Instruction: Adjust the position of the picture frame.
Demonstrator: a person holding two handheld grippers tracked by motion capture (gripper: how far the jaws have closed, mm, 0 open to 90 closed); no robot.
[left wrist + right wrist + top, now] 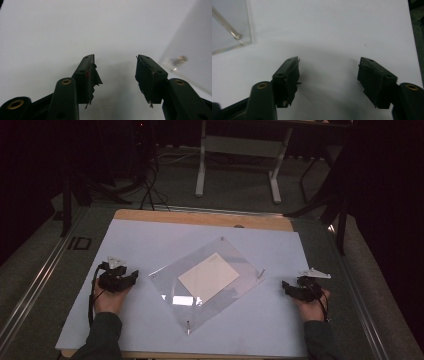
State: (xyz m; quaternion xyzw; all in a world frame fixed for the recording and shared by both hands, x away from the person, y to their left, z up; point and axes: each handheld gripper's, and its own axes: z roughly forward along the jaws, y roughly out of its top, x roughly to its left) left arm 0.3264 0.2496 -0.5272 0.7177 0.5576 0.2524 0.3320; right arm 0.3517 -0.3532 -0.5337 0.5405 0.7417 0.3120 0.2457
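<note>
The left tongs (pixel 131 279) rest on the pale table cover (pixel 150 240) with their jaws spread and nothing between them; in the left gripper view the gap frames bare cover, and a small metal peg (pixel 180 59) shows off to the far side of one jaw. The right tongs (pixel 286 286) sit the same way — jaws wide apart, empty, lying on the cover.

Between the two tongs, apart from both, lies the clear plastic frame (pixel 240 257), turned at an angle so one corner points toward the person. Its nearest corner to the right tongs appears in the right gripper view as a clear edge with a peg (pixel 237 36) standing in it, just beyond the left-hand jaw there. Inside the frame, near its middle, a sheet of white paper (pixel 208 277) lies flat. Pegs mark the frame's corners, one at the far corner (pixel 222 239) and one at the near corner (pixel 188 326).

By my reading the work has not begun, or sits at a pause — neither tong touches the frame, and the paper lies squarely inside it. Everything that involves gripping the frame or the sheet looks left to do.
</note>
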